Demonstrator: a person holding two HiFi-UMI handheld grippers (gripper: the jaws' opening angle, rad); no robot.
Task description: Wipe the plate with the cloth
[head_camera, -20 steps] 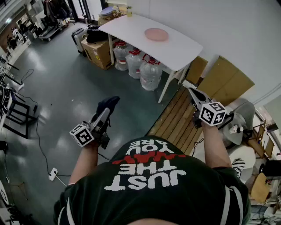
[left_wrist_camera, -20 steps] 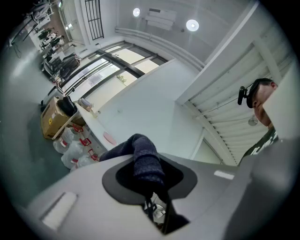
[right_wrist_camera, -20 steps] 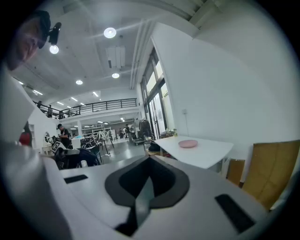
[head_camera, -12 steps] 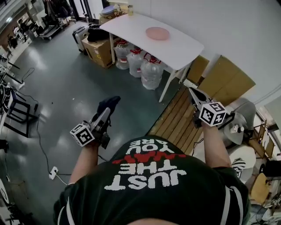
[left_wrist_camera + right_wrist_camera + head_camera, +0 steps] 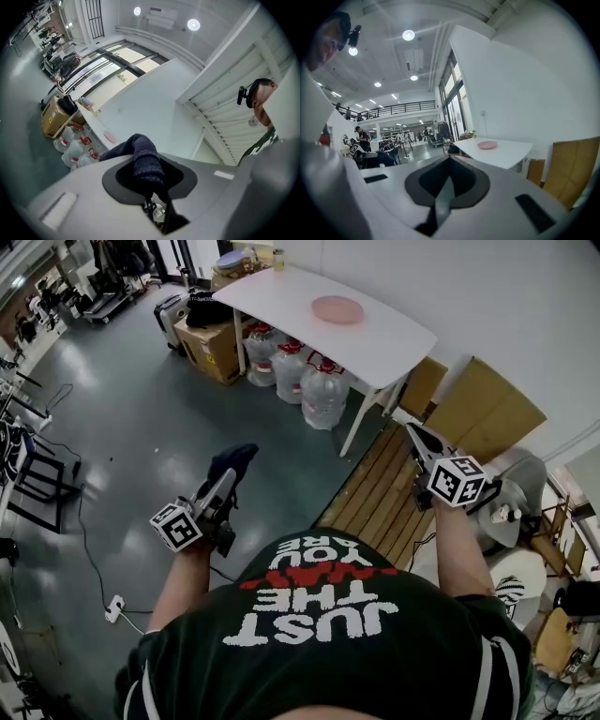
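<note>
A pink plate point(image 5: 337, 309) lies on the white table point(image 5: 384, 348) far ahead of me; it shows small in the right gripper view point(image 5: 487, 145) and in the left gripper view point(image 5: 109, 137). My left gripper point(image 5: 225, 480) is shut on a dark blue cloth point(image 5: 230, 464), which bulges out between the jaws in the left gripper view point(image 5: 143, 157). My right gripper point(image 5: 417, 440) is shut with nothing in it, its jaws meeting in the right gripper view point(image 5: 445, 190). Both grippers hang in the air well short of the table.
Under the table stand large water jugs point(image 5: 319, 390) and a cardboard box point(image 5: 211, 348). Wooden boards point(image 5: 478, 413) lean on the wall at the right, with a slatted pallet point(image 5: 375, 493) on the grey floor. Jars point(image 5: 248, 257) sit at the table's far end.
The view has shifted slightly; the table and plate sit a touch higher and further right. Both grippers keep their places and grips.
</note>
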